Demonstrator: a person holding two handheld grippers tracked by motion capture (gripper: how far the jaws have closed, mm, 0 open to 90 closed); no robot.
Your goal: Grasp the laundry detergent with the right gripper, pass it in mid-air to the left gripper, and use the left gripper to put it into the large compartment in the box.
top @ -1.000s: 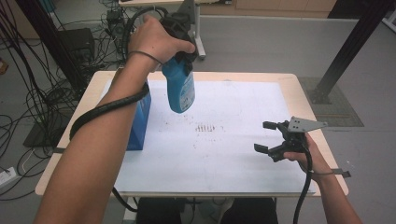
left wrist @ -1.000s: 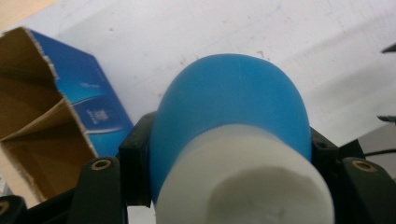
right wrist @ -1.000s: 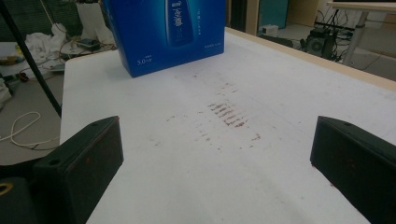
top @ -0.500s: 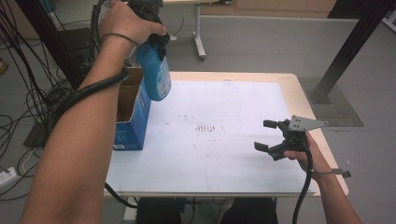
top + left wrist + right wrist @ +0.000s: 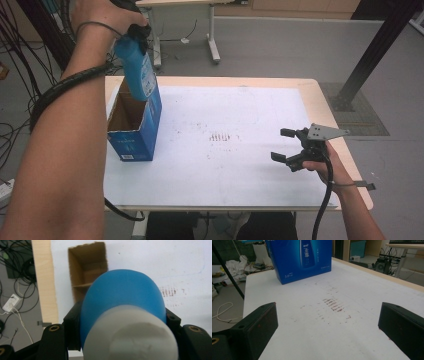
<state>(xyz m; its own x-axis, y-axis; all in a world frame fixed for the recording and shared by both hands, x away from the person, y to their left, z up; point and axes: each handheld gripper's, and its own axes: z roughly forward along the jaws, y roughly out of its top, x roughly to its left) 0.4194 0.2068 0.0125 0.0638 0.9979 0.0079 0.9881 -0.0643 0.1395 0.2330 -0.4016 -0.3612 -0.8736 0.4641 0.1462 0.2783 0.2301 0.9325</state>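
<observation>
I had the left gripper (image 5: 135,32) clamped on the blue bottle (image 5: 137,70), jaws tight at its white-capped end, hanging above the open blue carton (image 5: 145,130) on the table (image 5: 240,82). Inside I saw bare cardboard. My right gripper (image 5: 284,145) rested with jaws wide, holding nothing.

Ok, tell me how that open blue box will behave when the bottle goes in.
The blue box looks like thin cardboard, tall on a narrow base, probably light and apt to tip if the bottle knocks its rim. The right gripper rests apart, so nothing steadies it.
</observation>
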